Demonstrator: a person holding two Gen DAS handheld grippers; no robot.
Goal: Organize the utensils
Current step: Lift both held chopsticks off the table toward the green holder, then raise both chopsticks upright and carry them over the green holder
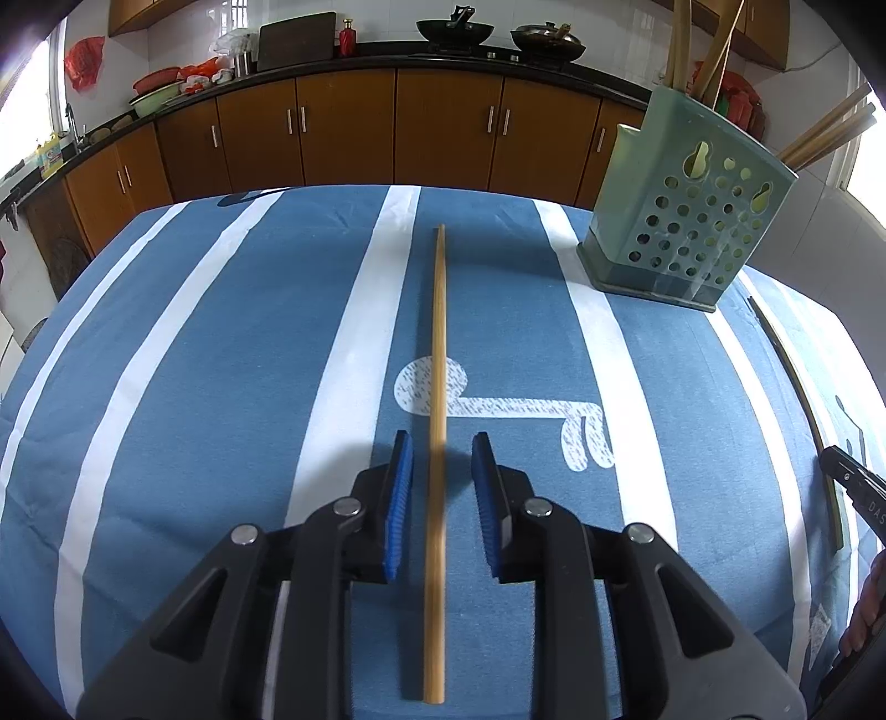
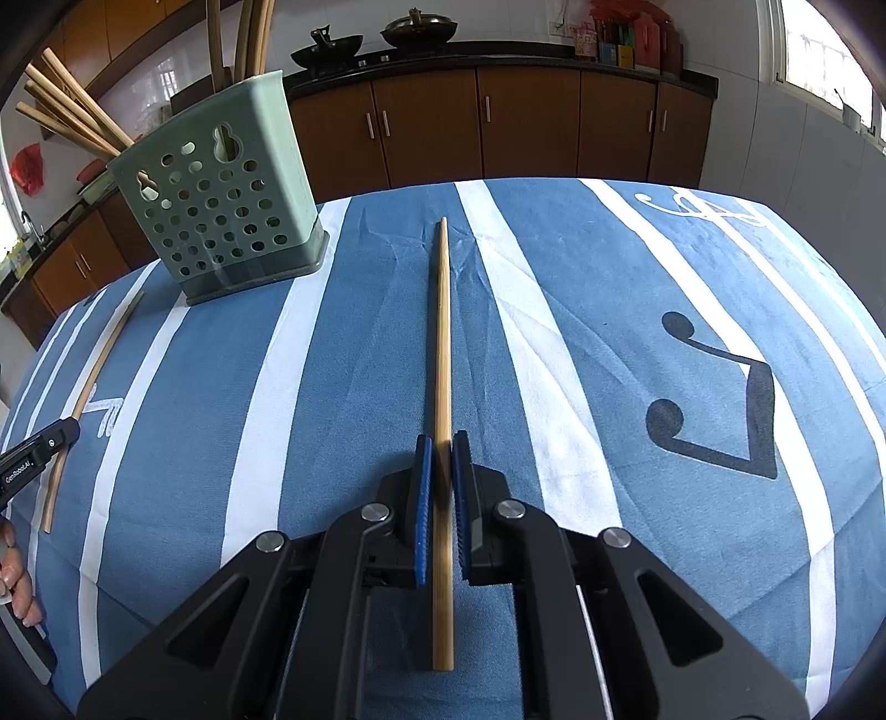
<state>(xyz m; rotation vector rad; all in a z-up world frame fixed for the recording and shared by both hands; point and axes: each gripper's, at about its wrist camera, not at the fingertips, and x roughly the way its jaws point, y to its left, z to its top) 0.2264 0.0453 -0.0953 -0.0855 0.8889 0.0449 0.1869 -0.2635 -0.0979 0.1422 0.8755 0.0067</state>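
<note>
A bamboo chopstick (image 1: pixel 439 332) runs lengthwise between the blue pads of my left gripper (image 1: pixel 442 443), with a gap on each side; the jaws stand open and do not touch it. My right gripper (image 2: pixel 442 440) is shut on a second bamboo chopstick (image 2: pixel 442 321), which points away over the cloth. The green perforated utensil holder (image 1: pixel 686 221) stands at the far right in the left wrist view and at the far left (image 2: pixel 221 205) in the right wrist view. Several chopsticks (image 2: pixel 72 116) stick out of it.
A blue cloth with white stripes (image 1: pixel 221 360) covers the table. Each gripper shows at the edge of the other's view, the right gripper (image 1: pixel 853 487) and the left gripper (image 2: pixel 39 459). Brown cabinets (image 1: pixel 343 133) and a counter with woks (image 1: pixel 454 30) stand beyond the table.
</note>
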